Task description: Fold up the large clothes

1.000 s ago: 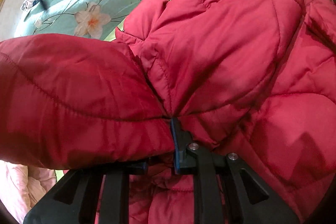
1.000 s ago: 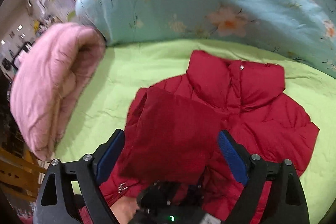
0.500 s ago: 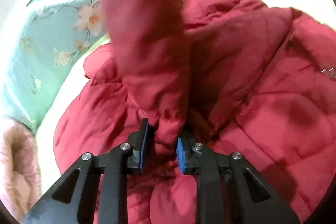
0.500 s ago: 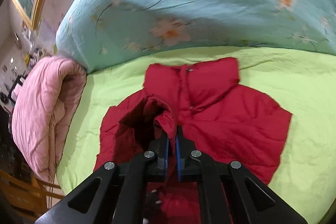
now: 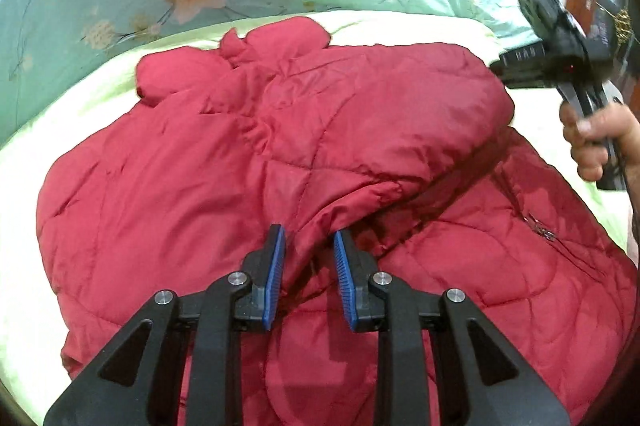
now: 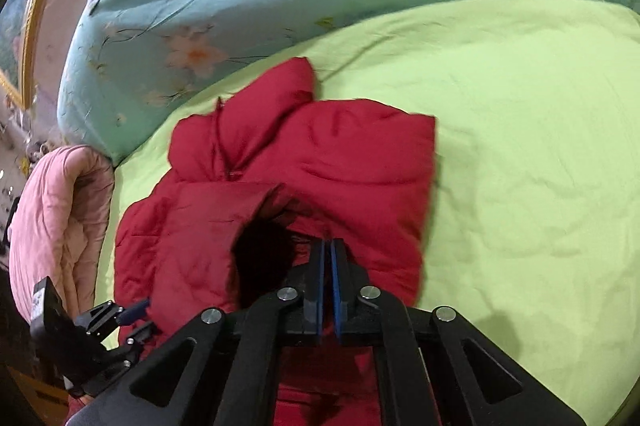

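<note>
Left wrist view: red jacket (image 5: 248, 162) sprawls on the green sheet (image 5: 48, 114), quilted, puffy, soft and light by the look; it should slump, so a cuff or hem is the place to grab. Sleeve (image 5: 360, 130) lies folded across, cuff at 6 o'clock between the left gripper (image 5: 309, 266) pads, jaws just easing apart, barely touching.

Right wrist view: jacket at centre, collar toward 11 o'clock. Right gripper (image 6: 329, 282) is clamped tight; whether it pinches fabric, I cannot tell.
</note>
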